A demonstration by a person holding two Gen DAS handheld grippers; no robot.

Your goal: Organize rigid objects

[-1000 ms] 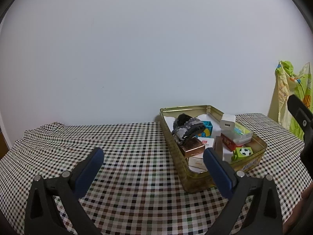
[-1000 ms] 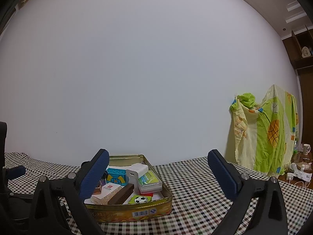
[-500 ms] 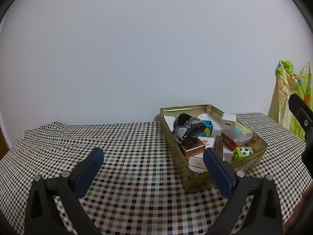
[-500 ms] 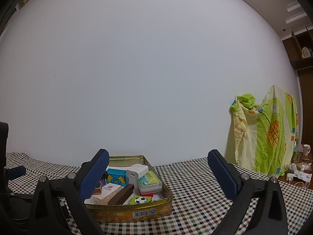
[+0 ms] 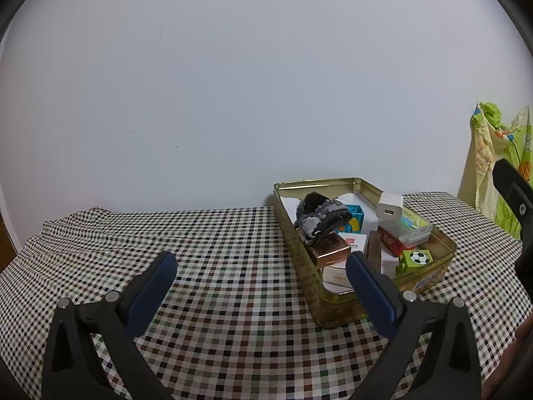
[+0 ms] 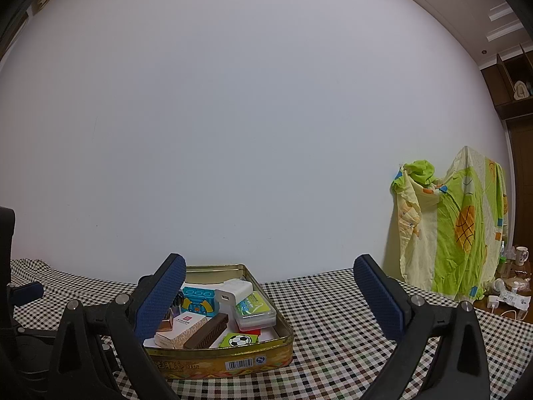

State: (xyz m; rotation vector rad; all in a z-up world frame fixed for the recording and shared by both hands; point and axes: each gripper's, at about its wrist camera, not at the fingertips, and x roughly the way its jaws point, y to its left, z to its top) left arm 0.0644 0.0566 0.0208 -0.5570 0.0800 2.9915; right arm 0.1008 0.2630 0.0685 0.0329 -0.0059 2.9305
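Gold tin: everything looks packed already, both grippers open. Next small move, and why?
Probably draw both grippers back and stop. The gold tin already holds the white charger, football block and hair claw; nothing loose shows on the checked tablecloth. The left gripper and right gripper are open and empty.

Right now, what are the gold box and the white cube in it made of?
The gold box looks like thin metal, a tin: its shiny rim reflects light and the walls are printed. The white cube looks like smooth, matte hard plastic; the slot in its face suggests a USB charger, though I can't be sure.
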